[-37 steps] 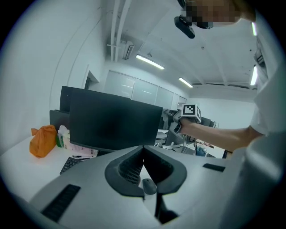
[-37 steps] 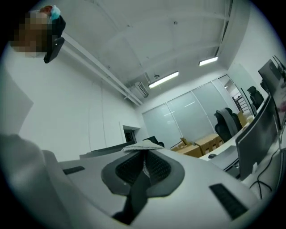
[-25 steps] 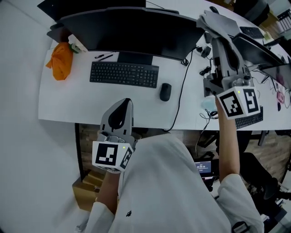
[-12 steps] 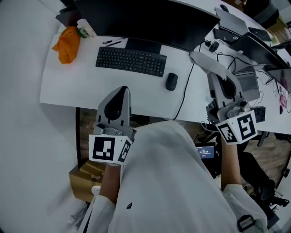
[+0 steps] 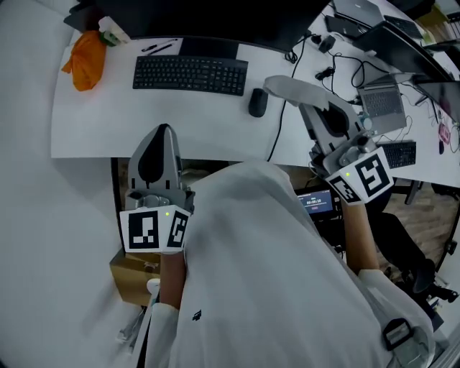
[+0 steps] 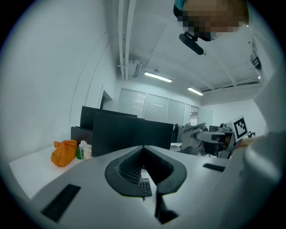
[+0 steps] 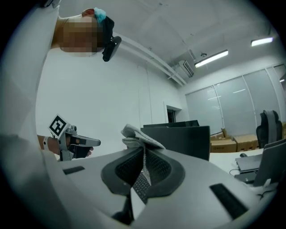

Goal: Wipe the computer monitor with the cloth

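The right tongs point(image 5: 316, 115) are shut tight on the grey cloth point(image 5: 287, 86). They hold it up over the right part of the white counter point(image 5: 108, 122), near the mouse point(image 5: 258, 102). The dark monitor point(image 5: 215, 21) stands at the far edge, apart from the cloth. The left tongs point(image 5: 160, 136) are closed on nothing at the counter's near edge.

White shirt point(image 5: 259, 287), grey left gripper point(image 5: 162, 136), right gripper point(image 7: 144, 155)
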`<action>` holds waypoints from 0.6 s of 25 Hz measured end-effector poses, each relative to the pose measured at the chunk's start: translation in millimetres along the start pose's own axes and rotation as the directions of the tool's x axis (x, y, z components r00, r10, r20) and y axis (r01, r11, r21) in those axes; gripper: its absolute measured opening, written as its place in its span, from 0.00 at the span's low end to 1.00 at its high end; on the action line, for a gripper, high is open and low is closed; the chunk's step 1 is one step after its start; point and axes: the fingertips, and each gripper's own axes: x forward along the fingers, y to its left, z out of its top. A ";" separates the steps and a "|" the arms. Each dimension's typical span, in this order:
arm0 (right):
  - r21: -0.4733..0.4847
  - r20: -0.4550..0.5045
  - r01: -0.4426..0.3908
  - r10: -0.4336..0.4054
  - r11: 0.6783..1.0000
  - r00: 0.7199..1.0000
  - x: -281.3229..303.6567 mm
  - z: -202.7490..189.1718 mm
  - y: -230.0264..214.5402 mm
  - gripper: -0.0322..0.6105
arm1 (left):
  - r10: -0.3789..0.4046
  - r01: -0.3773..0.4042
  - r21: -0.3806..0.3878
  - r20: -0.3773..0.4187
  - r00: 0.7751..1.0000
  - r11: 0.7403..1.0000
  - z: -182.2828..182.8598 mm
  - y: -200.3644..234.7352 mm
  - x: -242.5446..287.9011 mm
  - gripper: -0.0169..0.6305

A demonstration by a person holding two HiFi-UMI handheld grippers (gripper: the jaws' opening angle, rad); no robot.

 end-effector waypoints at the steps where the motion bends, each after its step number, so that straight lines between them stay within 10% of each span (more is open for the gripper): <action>1: 0.010 -0.007 -0.013 0.013 1.000 1.000 3.5 -5.1 4.1 0.08 | 0.002 -0.002 -0.003 0.002 1.000 1.000 -0.1 -0.6 0.9 0.05; 15: -0.030 -0.121 -0.091 0.086 0.995 0.989 39.3 -28.7 32.2 0.07 | -0.030 0.030 -0.017 -0.019 0.999 0.999 -3.5 -11.5 19.0 0.05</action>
